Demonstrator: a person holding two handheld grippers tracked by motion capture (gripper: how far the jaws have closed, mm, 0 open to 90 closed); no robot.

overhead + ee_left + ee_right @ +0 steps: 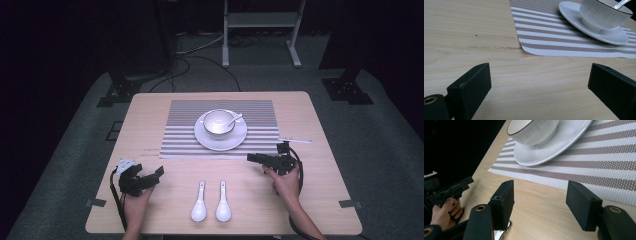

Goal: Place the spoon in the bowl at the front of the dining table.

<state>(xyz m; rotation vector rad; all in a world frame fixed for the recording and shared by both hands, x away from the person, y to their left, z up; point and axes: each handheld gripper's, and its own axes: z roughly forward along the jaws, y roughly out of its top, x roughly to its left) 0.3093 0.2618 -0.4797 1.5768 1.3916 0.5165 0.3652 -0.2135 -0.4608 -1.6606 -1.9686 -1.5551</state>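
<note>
A white bowl (218, 122) with a spoon (235, 119) in it stands on a white plate (220, 140) at the middle of a striped placemat (260, 125). Two white spoons (199, 202) (223, 201) lie side by side near the table's front edge. My left gripper (159, 173) is open over bare wood at the front left and holds nothing. My right gripper (250, 158) is open just off the placemat's near right corner, pointing left. In the left gripper view the gripper (539, 80) faces the placemat (574, 37) and bowl (604, 15). The right gripper (540, 200) faces the plate (564, 142).
The wooden table (320, 150) has bare wood on both sides of the placemat. Behind it on the grey carpet stand a white frame (260, 30), black stands (120, 85) and cables. The other hand and its gripper (449, 191) show in the right gripper view.
</note>
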